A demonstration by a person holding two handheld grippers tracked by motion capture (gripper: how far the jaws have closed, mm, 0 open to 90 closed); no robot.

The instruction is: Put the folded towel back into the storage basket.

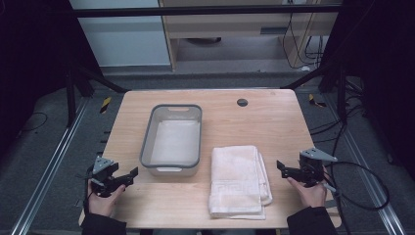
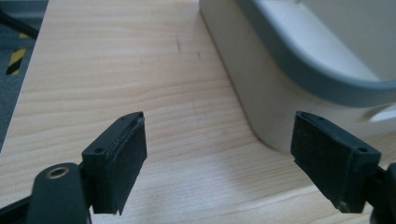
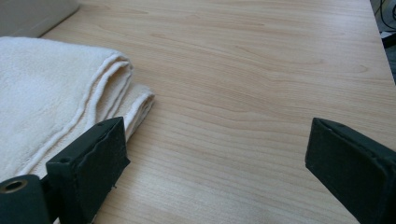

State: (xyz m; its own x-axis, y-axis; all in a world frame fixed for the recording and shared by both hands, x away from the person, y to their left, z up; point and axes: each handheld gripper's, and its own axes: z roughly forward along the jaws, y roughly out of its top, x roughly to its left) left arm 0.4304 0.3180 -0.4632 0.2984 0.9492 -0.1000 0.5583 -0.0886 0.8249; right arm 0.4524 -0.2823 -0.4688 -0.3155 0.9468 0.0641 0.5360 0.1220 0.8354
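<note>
We see the folded towel (image 1: 238,180) lying flat on the bench (image 1: 274,122), long axis running from our edge toward the far side, just right of the tub (image 1: 172,139). Our left gripper (image 1: 128,176) rests low at the near left, fingers apart and empty. Our right gripper (image 1: 283,168) points inward at the towel, fingers likewise apart.

The left gripper (image 1: 128,175) sat low at the near left, held from below by the left hand (image 1: 103,200), jaws spread wide and empty. At the near right, the right hand (image 1: 310,192) held the right gripper (image 1: 282,168), its jaws likewise apart, holding nothing
</note>
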